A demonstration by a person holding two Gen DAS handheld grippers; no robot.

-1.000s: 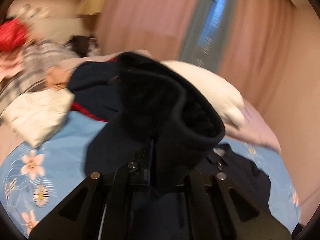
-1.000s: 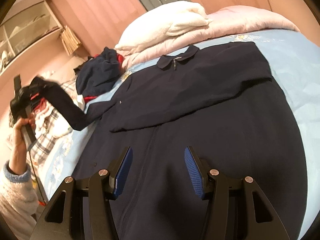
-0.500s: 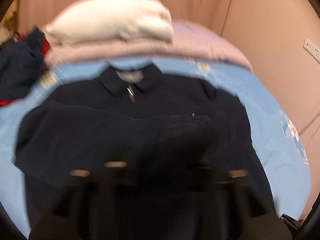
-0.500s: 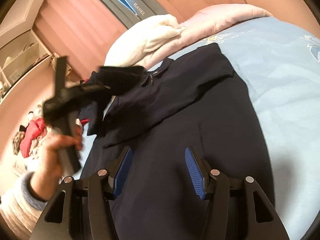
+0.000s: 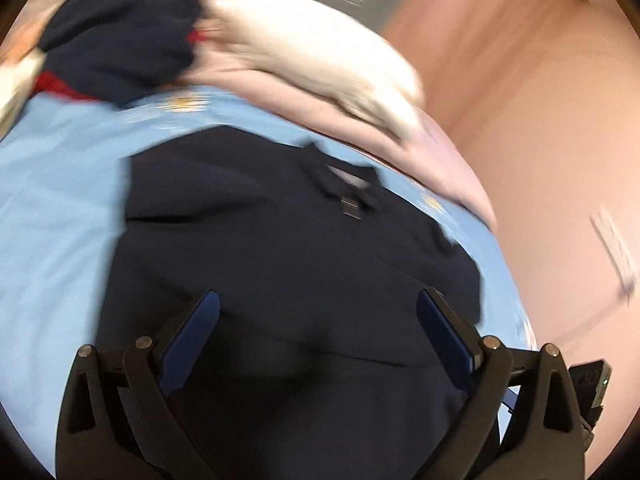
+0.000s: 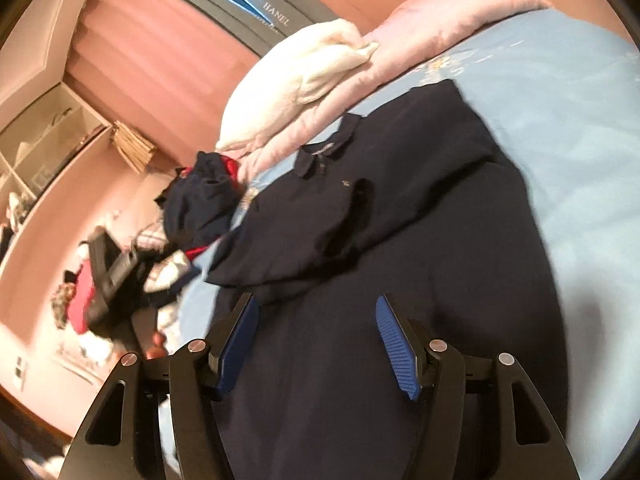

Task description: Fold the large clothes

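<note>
My left gripper (image 5: 318,308) had just been opening, nothing between its jaws; my right gripper (image 6: 316,320) hung open over the jacket (image 6: 400,240)

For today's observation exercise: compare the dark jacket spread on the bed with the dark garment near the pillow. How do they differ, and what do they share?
The jacket lies spread flat on the blue sheet, collar showing; the other garment sits crumpled in a heap. The jacket looks plain dark navy; the heap shows red parts. The jacket covers far more of the bed. Both are dark navy fabric, and nothing grips either.
</note>
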